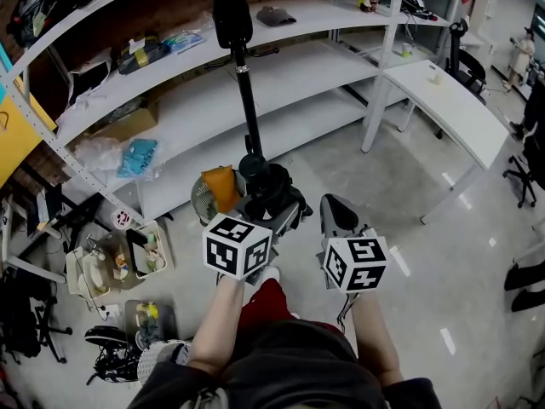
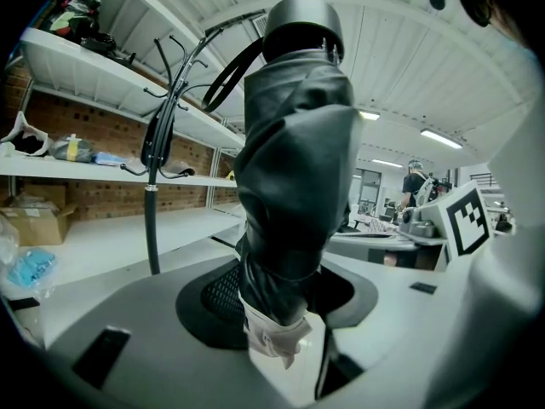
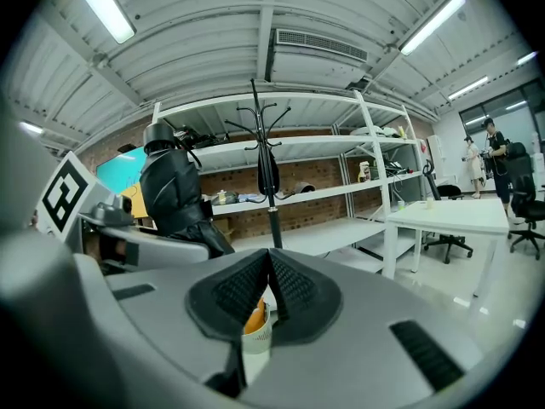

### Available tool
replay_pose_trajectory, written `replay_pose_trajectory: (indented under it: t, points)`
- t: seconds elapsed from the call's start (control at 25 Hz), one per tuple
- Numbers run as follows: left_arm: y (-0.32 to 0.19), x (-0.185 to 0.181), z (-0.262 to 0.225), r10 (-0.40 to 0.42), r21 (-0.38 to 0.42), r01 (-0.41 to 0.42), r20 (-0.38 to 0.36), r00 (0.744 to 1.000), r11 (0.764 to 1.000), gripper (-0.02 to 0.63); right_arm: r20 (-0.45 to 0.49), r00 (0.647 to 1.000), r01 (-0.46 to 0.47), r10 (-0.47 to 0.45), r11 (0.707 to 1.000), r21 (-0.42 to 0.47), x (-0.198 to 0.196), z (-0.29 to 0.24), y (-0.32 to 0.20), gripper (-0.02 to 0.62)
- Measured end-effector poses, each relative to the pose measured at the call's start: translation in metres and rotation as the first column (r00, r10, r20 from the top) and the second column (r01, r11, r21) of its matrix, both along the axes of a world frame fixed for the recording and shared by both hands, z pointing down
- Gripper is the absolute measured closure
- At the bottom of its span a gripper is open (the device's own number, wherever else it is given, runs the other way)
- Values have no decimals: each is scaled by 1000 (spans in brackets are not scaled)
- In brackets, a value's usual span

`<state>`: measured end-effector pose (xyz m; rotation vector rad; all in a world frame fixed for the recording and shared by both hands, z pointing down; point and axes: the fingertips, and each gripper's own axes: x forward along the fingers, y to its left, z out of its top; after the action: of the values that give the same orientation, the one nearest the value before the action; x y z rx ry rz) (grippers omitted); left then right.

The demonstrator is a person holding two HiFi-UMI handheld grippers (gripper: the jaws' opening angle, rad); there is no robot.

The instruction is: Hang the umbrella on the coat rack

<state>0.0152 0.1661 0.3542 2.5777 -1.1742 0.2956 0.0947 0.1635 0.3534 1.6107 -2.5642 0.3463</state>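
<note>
My left gripper (image 2: 289,290) is shut on a black folded umbrella (image 2: 294,169), which stands upright between the pads with its round end cap up and a strap loop (image 2: 223,77) hanging off to the left. From the head view, the umbrella (image 1: 269,187) sits just before the base of the black coat rack (image 1: 248,100). The rack (image 2: 152,169) stands to the left beyond the umbrella, its hooks spread at the top. My right gripper (image 3: 270,262) is shut with nothing between its pads. It is held beside the left gripper (image 1: 274,204), to its right, and the rack (image 3: 270,170) is straight ahead.
White shelving (image 1: 281,66) runs behind the rack. A white table (image 1: 451,100) stands at the right, with office chairs (image 1: 526,169) past it. A small orange and white fan (image 1: 217,192) sits on the floor by the rack's base. Bags and clutter (image 1: 119,262) crowd the floor at left.
</note>
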Motion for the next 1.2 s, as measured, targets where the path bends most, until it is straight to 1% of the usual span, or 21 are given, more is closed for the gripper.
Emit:
replay_pose_trajectory:
  t: [0.28,0.52,0.8,1.2]
  points:
    - [-27,-6,2,6,-2,-6,14,1000,1000,408,-13,1000,-17,17,1000,-10,1,7,-23,577]
    - [-68,-9,1,13,-3,-13,1,1000,1000,408,-11,1000,-24,23,999,-24,0,9,-59,577]
    - [-135,-21,8,33,-31,-33,-9,999,999,408,-9,999,-39,39,998,-47,-11,16,-121,577]
    - [-221,-38,11,72,-39,-73,-20,997,997,408,-38,998,-42,40,997,-65,-43,21,-208,577]
